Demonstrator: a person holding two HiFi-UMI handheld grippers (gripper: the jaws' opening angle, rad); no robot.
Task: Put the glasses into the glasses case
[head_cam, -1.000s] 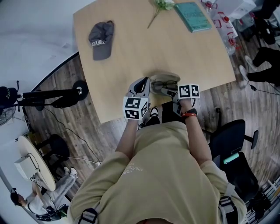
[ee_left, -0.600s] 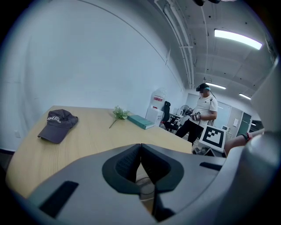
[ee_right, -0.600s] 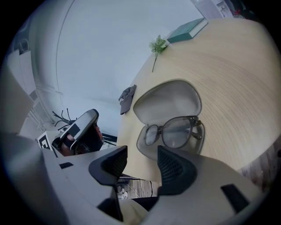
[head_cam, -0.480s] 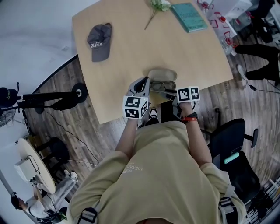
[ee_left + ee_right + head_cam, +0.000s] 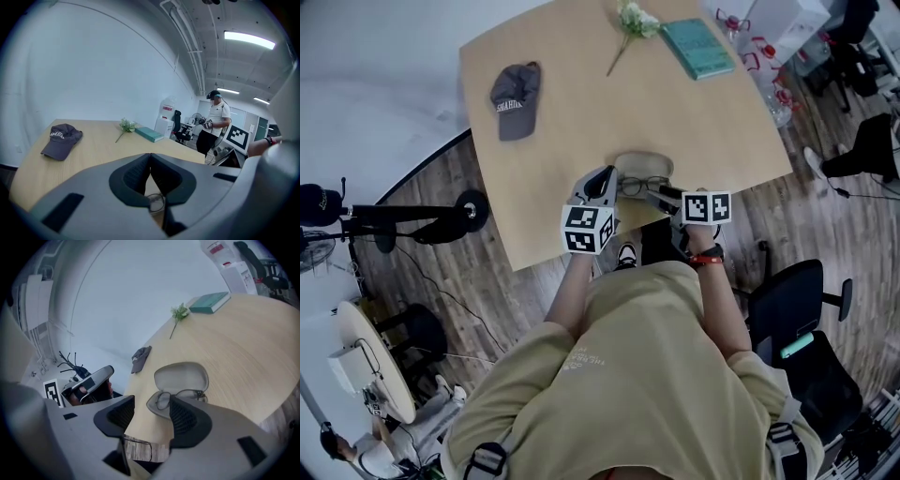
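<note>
Right tongs [image 5: 668, 197] have lifted back from the glasses case [image 5: 182, 376], jaws opening with nothing between them. Glasses [image 5: 162, 401] lie inside the open case. Left tongs [image 5: 150, 164], clenched empty, sit just beside the case.

Bright, evenly lit, fisheye edges, dark corners

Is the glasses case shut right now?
No, the glasses case lies open, lid back, with the glasses resting in its lower half.
</note>
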